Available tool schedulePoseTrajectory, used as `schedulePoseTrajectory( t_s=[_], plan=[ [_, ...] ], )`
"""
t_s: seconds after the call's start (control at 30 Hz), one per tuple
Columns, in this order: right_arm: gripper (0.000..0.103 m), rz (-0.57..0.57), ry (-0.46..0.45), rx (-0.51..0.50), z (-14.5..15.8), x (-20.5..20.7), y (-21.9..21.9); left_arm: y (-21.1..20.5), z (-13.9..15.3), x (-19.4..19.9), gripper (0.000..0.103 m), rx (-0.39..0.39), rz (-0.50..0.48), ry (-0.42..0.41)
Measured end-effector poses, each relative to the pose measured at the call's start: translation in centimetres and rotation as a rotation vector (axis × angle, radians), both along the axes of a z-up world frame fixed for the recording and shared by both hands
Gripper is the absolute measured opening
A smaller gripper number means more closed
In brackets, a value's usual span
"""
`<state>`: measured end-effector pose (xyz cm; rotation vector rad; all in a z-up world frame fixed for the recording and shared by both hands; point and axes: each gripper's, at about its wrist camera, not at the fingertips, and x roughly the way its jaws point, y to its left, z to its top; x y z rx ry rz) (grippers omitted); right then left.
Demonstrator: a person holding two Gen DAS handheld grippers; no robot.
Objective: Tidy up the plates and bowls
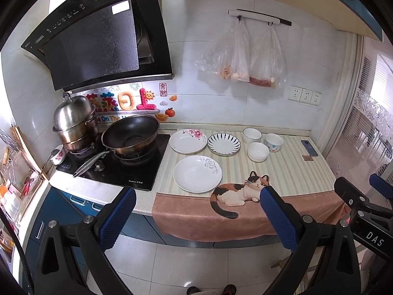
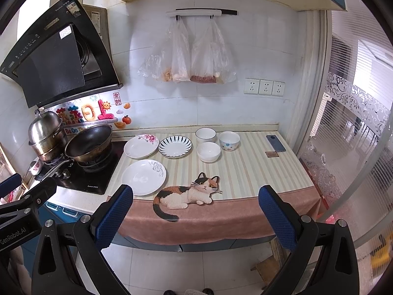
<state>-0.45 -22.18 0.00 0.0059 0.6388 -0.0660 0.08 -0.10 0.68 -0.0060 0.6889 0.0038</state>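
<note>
Claws left (image 1: pixel 197 207) and right (image 2: pixel 195 206) both agape and empty, well short of plates (image 1: pixel 197 173) and bowls (image 1: pixel 258 151)

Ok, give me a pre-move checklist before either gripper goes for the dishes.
1. Left gripper jaws open, empty: ok.
2. Right gripper jaws open, empty: ok.
3. Three plates lie apart, unstacked; grey-flower plate nearest: ok.
4. Three bowls upright, plain white bowl in front: ok.
5. Phone clear of the bowls: ok.
6. Dishes clean and dry: cannot tell.
</note>
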Motion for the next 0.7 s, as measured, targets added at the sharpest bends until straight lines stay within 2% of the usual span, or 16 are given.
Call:
schedulePoseTrajectory(
  t_s=[0.47, 0.7],
  plan=[
    [0.103, 0.000, 0.003, 0.003, -0.1, 0.1, 0.0, 0.1, -0.2, 0.2, 0.103, -0.001, -0.005, 0.002],
    [0.103, -0.004, 0.016, 0.008, -0.5, 1.2, 0.8, 1.0, -1.4, 2.0, 0.103, -0.008, -0.009, 0.008]
  ],
)
